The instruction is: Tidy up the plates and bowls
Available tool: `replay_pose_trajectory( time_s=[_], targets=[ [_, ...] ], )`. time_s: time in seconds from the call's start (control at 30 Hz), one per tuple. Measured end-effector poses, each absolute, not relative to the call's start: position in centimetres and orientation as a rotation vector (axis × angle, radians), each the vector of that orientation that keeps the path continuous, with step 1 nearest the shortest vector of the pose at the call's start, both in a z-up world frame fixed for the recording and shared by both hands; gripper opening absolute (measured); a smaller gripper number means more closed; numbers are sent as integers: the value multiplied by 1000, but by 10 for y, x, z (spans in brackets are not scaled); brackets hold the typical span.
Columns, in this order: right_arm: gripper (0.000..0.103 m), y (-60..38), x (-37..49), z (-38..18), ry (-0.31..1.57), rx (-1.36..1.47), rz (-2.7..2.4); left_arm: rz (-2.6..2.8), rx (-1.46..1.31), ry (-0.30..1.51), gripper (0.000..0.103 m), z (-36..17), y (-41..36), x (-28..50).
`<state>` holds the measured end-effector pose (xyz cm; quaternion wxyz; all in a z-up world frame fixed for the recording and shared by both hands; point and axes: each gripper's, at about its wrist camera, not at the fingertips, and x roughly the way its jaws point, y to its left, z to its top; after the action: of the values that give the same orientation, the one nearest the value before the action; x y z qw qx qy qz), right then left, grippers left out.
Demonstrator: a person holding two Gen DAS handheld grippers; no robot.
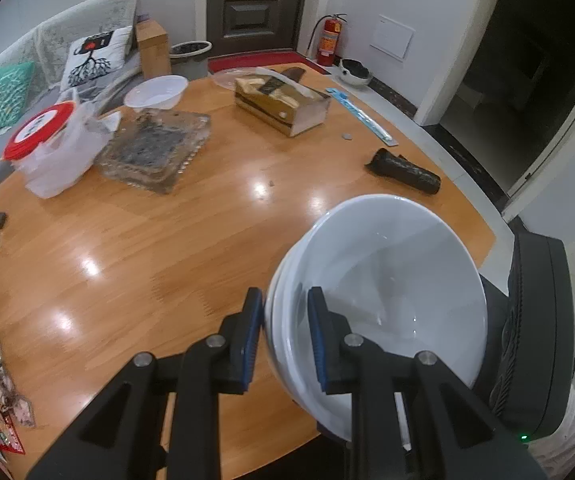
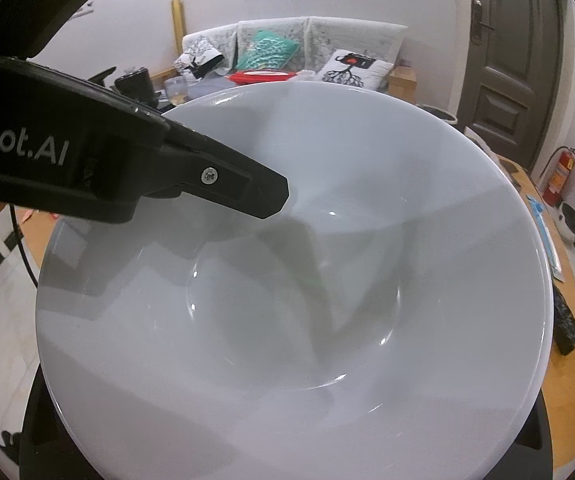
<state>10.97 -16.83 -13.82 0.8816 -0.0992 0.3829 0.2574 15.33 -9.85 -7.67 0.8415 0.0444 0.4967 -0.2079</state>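
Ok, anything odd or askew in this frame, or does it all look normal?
The stack of white bowls is tipped steeply on its side in the air, the left hand-held gripper pinching its rim. On the table, the glass tray looks dirty. Nothing looks spilled or broken.

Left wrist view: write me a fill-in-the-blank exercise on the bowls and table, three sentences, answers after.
1. The left gripper is clamped on the rim of a stack of white ____.
2. The stack of bowls is held above a round table made of ____.
3. At the far side of the table, the plastic tub has a lid coloured ____.

Missing words: bowls; wood; red
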Motion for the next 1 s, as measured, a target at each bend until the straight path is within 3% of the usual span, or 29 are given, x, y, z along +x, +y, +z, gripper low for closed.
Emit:
replay_pose_trajectory(
  time_s=[1.0],
  targets=[
    [102,-265,123,-158,936,-198,435,-571,68,1136,19,-116,-197,183]
  ],
)
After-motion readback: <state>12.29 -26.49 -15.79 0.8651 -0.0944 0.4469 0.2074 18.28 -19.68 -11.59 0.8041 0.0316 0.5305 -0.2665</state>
